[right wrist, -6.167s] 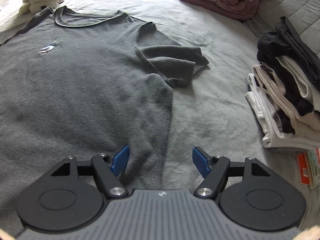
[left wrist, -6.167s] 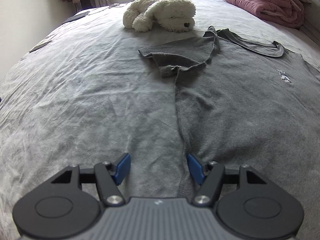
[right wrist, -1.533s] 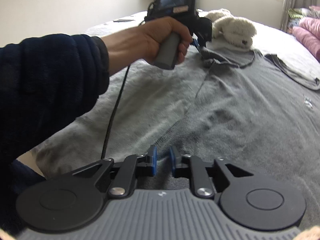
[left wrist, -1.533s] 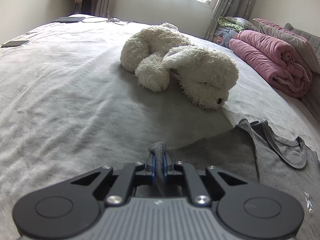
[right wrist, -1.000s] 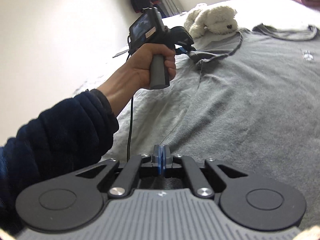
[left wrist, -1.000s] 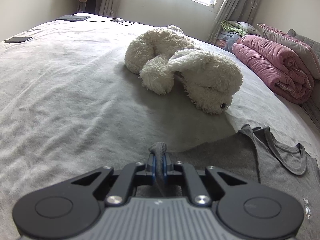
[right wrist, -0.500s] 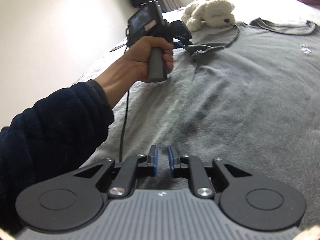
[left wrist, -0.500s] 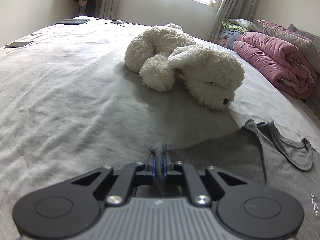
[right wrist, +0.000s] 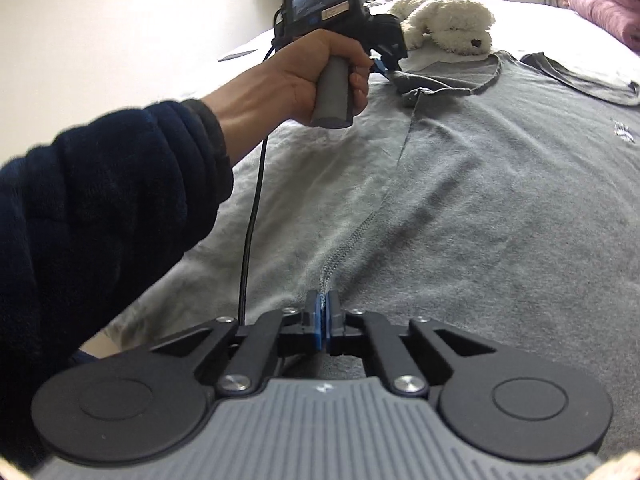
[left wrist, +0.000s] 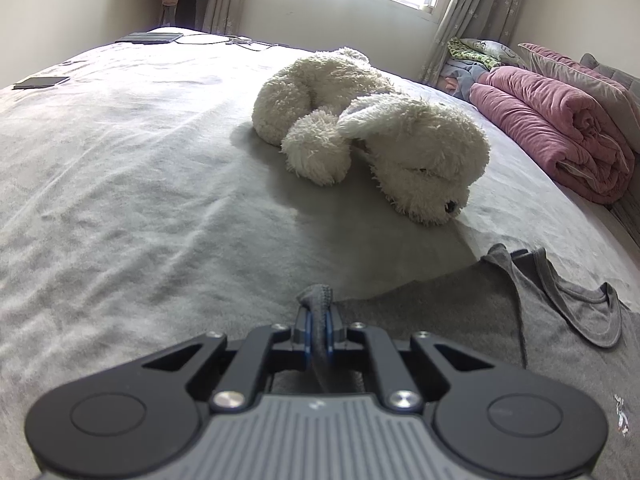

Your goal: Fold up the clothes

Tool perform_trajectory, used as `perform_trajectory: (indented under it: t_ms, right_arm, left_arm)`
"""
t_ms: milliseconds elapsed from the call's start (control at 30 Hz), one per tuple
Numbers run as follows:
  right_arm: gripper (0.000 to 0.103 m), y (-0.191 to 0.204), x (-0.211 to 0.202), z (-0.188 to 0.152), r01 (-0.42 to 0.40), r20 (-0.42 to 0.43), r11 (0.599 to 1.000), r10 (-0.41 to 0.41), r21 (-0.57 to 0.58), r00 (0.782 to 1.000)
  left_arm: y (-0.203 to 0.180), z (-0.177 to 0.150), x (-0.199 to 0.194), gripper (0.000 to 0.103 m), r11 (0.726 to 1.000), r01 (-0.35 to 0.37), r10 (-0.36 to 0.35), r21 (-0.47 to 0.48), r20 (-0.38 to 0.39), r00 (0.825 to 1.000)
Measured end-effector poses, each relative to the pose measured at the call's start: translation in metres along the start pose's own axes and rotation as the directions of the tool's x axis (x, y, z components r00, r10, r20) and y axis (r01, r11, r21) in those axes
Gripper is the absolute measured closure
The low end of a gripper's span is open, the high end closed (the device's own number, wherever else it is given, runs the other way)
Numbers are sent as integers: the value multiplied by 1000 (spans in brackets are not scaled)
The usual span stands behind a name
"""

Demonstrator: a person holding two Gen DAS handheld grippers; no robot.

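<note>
A grey T-shirt (right wrist: pixel 500 200) lies spread on the bed with its neck towards the far side. My left gripper (left wrist: pixel 318 316) is shut on a bunched fold of its sleeve (left wrist: pixel 316 296). In the right wrist view that left gripper (right wrist: pixel 384 66) is held by a hand (right wrist: pixel 296 80) and lifts the sleeve a little. My right gripper (right wrist: pixel 322 308) is at the shirt's near side edge. Its jaws are closing tight, and the stitched side hem (right wrist: pixel 340 252) runs in between the blue pads.
A white plush dog (left wrist: pixel 380 136) lies just beyond the shirt's shoulder. A rolled pink blanket (left wrist: pixel 560 128) sits at the right edge of the bed. A phone (left wrist: pixel 40 82) and a tablet (left wrist: pixel 148 37) lie far left. A dark sleeve (right wrist: pixel 100 200) fills the left of the right wrist view.
The right gripper opened a little, shifted along the shirt's side edge and shut on the hem. The left gripper has stayed shut on the sleeve.
</note>
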State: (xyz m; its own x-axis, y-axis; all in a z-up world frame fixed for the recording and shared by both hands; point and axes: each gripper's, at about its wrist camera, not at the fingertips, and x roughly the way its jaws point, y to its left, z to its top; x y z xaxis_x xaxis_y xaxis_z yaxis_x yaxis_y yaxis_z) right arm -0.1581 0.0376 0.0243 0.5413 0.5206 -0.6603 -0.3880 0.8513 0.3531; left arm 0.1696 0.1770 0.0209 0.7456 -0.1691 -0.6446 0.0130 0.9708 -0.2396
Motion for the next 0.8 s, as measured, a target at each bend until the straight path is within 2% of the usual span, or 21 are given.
perform_trajectory:
  t_ms: [167,367,567,800]
  right_arm:
    - [100,-37,-30,1,-138,101,972,121,189,988]
    - [100,-78,-51,-16,-262,217,889,190,376,957]
    - [99,-114,-59,-37,-303,275,814,184,496,944]
    - [99,-125,-62,-52,-322,274,767,197,555,941]
  left_arm:
    - [-7,13,-16,97,998,29,-27,-48,40,999]
    - [-29,28,-40,97,996,49,-42,-77,91,995]
    - [-53,40,-64,97,992,55,-39,-114,139,989]
    - [-116,39,-80,97,997,64,-55,-45,179,982]
